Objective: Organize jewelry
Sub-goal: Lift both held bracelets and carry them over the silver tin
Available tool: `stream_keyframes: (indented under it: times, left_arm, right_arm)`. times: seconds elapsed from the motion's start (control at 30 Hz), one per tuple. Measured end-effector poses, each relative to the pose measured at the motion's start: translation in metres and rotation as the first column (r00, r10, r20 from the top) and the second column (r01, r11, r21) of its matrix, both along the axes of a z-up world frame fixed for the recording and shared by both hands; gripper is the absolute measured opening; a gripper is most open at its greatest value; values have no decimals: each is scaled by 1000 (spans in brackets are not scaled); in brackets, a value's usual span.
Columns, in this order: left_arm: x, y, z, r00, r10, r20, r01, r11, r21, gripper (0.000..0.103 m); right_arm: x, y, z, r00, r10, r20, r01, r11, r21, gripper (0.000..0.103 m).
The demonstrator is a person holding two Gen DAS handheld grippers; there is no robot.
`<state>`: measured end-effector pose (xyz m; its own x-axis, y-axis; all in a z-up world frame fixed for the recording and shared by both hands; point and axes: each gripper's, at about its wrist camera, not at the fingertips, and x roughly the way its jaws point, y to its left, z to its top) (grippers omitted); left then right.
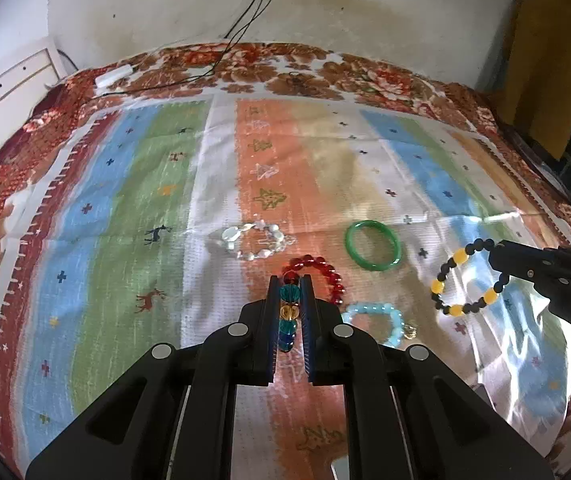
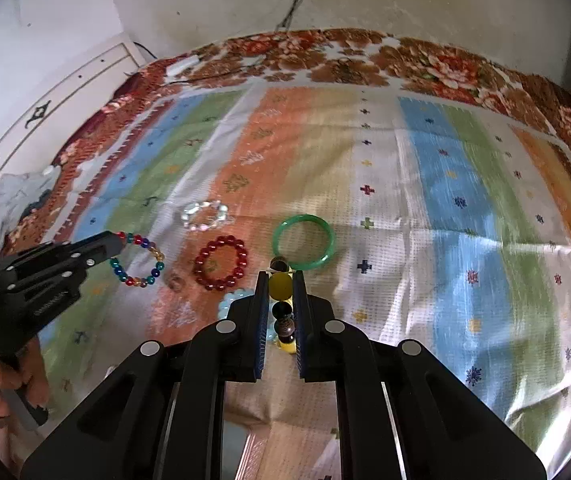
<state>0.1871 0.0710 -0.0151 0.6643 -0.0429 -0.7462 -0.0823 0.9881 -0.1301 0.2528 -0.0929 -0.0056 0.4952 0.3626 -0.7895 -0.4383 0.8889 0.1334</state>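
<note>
My left gripper [image 1: 290,280] is shut on a multicoloured bead bracelet [image 1: 288,312], held above the cloth; the bracelet [image 2: 139,258] hangs from that gripper [image 2: 119,240] in the right wrist view. My right gripper [image 2: 281,274] is shut on a black-and-yellow bead bracelet [image 2: 281,286]; in the left wrist view it [image 1: 467,276] dangles from that gripper [image 1: 495,254]. On the striped cloth lie a red bead bracelet [image 2: 221,262], a green bangle [image 2: 303,242], a clear-white bracelet [image 2: 205,214] and a pale blue bracelet [image 1: 377,318].
The striped cloth [image 2: 425,208] covers a floral bedspread [image 2: 405,60] against a white wall. A white power strip [image 1: 113,76] with black cables lies at the far left. A white cabinet [image 2: 65,92] stands at left.
</note>
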Motion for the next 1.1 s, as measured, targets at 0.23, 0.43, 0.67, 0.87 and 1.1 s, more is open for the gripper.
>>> stream_keyframes:
  times: [0.23, 0.43, 0.67, 0.87, 1.1]
  left_arm:
    - [-13, -14, 13, 999, -30, 45, 29, 1000, 8, 9]
    - [-21, -17, 19, 997, -31, 66, 32, 999, -5, 9]
    - [-34, -20, 25, 996, -36, 86, 38, 999, -16, 9]
    - [-46, -24, 31, 993, -29, 118, 32, 999, -22, 9]
    - [-65, -31, 36, 988, -59, 145, 63, 998, -29, 9]
  right_arm:
    - [-17, 5, 14, 999, 41, 35, -42, 999, 15, 12]
    - [-28, 7, 21, 997, 64, 52, -65, 998, 19, 12]
    - [-41, 8, 29, 994, 82, 73, -84, 996, 35, 12]
    - [-55, 6, 37, 992, 96, 86, -101, 993, 61, 12]
    - [-71, 6, 42, 987, 128, 94, -134, 989, 68, 12]
